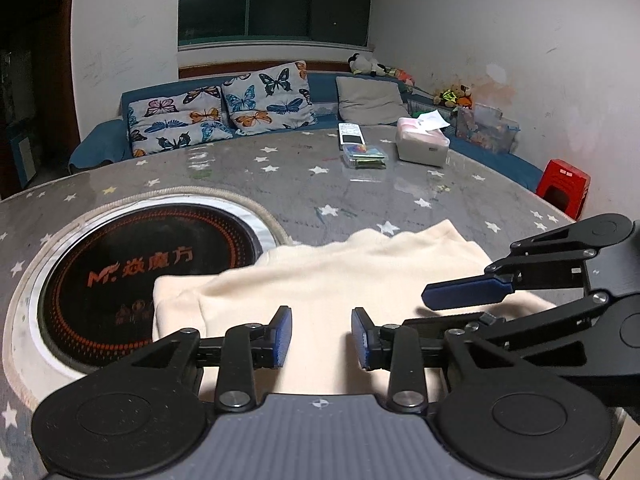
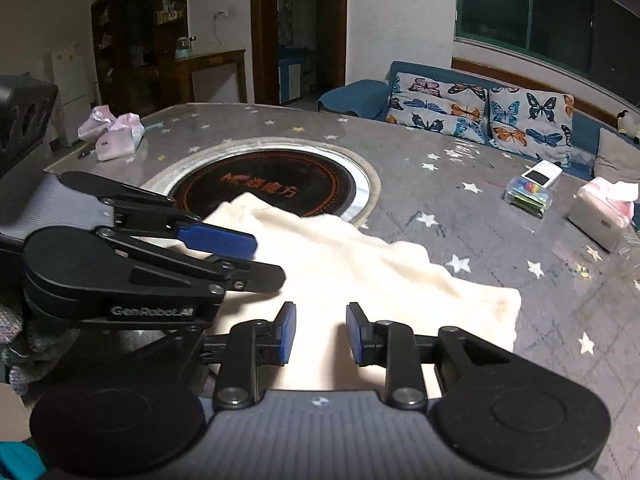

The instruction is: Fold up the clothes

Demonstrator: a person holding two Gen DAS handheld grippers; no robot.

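The cream cloth (image 1: 320, 280) lies rumpled on the starred table (image 1: 360, 192), its far left corner overlapping the rim of the round black cooktop (image 1: 132, 264) set into the tabletop. Both grippers sit at the cloth's near edge, side by side. The left gripper (image 1: 321, 338) has its jaws parted with cloth showing in the gap, nothing clamped. The right gripper (image 2: 321, 333) is likewise parted over the cloth, gripping nothing. Beyond the cooktop, a tissue box (image 1: 423, 145) and a clear box (image 1: 365, 157) stand near the table's far edge.
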